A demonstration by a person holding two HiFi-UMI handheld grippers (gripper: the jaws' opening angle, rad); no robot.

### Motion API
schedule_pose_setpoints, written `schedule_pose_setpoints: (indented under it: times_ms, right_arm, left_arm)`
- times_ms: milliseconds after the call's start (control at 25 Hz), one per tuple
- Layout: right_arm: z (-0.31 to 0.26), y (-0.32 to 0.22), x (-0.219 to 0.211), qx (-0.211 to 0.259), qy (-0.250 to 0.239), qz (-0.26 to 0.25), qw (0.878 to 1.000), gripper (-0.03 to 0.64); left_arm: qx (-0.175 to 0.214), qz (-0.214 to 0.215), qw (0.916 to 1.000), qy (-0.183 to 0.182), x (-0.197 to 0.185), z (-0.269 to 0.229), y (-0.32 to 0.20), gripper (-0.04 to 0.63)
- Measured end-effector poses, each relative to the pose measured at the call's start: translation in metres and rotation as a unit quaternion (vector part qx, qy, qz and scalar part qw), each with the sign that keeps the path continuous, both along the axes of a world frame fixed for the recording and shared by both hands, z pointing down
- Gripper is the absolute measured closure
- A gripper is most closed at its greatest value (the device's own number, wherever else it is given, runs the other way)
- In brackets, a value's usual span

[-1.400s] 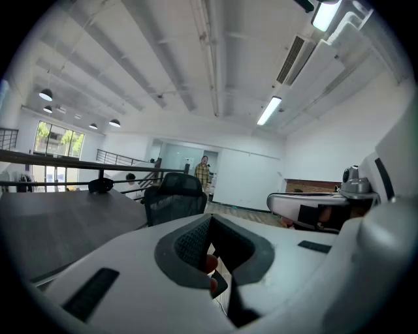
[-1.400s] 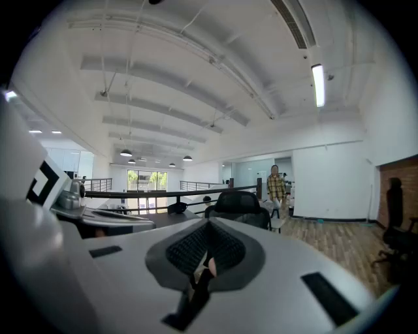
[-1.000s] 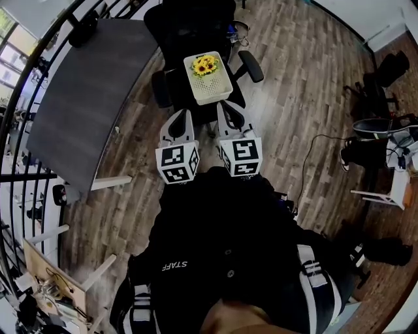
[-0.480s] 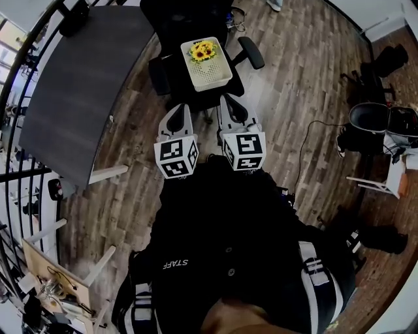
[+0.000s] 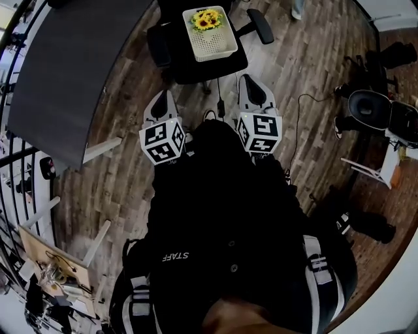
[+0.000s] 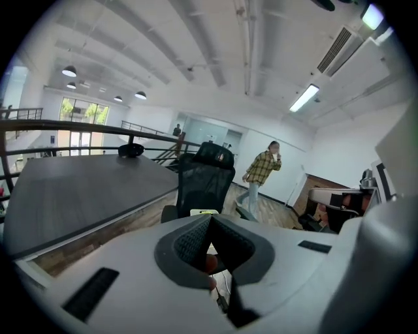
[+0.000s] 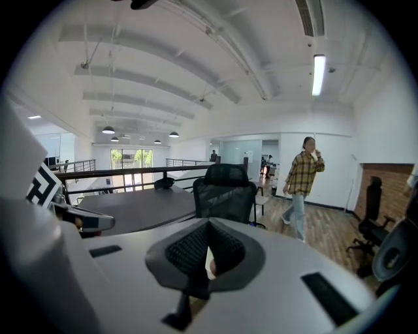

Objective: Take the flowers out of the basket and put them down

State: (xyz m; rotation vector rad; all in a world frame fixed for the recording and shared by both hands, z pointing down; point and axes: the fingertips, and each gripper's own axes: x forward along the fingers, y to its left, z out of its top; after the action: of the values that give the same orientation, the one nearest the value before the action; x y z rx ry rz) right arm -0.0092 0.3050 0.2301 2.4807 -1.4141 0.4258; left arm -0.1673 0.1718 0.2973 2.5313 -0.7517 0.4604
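The fingers (image 6: 189, 242) hide most of the basket (image 6: 204, 212)

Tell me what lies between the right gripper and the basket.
In the head view: the black chair seat's edge, then bare wooden floor, between basket and right gripper.

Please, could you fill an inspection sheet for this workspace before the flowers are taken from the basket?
Surface: grey table, left of the office chair.
Job's things: white basket on the chair seat; yellow flowers at its far end.
Clutter: wooden rack with small parts, lower left.
Grippers: left gripper and right gripper shut, empty, short of the basket.
Cables: one cable on the floor, right side.
Surroundings: person in checked shirt beyond the chair.
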Motion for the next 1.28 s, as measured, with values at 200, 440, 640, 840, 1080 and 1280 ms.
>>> schedule_pose_setpoints:
  times_ms: [200, 440, 640, 840, 1080, 1280]
  right_arm:
    - [0.016, -0.018, 0.018, -0.012, -0.019, -0.011, 1.0, 0.604]
    - [0.018, -0.061, 0.065, -0.004, -0.032, -0.029, 0.999, 0.604]
    - [0.016, -0.09, 0.119, -0.002, -0.045, -0.045, 0.998, 0.604]
    - [0.018, -0.117, 0.17, -0.003, -0.053, -0.054, 0.997, 0.604]
    - [0.033, -0.145, 0.196, -0.005, -0.058, -0.068, 0.996, 0.604]
    - [0.058, -0.173, 0.209, -0.021, -0.067, -0.083, 0.994, 0.604]
  left_arm:
    - [0.003, -0.006, 0.9999, -0.011, 0.025, 0.005, -0.023, 0.597]
    - [0.013, -0.009, 0.9996, -0.023, 0.077, 0.002, -0.051, 0.597]
    - [0.021, 0.002, 0.9994, -0.026, 0.144, -0.006, -0.068, 0.597]
    - [0.033, -0.015, 0.9989, -0.032, 0.195, -0.009, -0.09, 0.597]
    - [0.037, -0.026, 0.9981, -0.043, 0.222, 0.004, -0.111, 0.597]
    - [0.029, -0.036, 0.9979, -0.046, 0.243, 0.018, -0.135, 0.597]
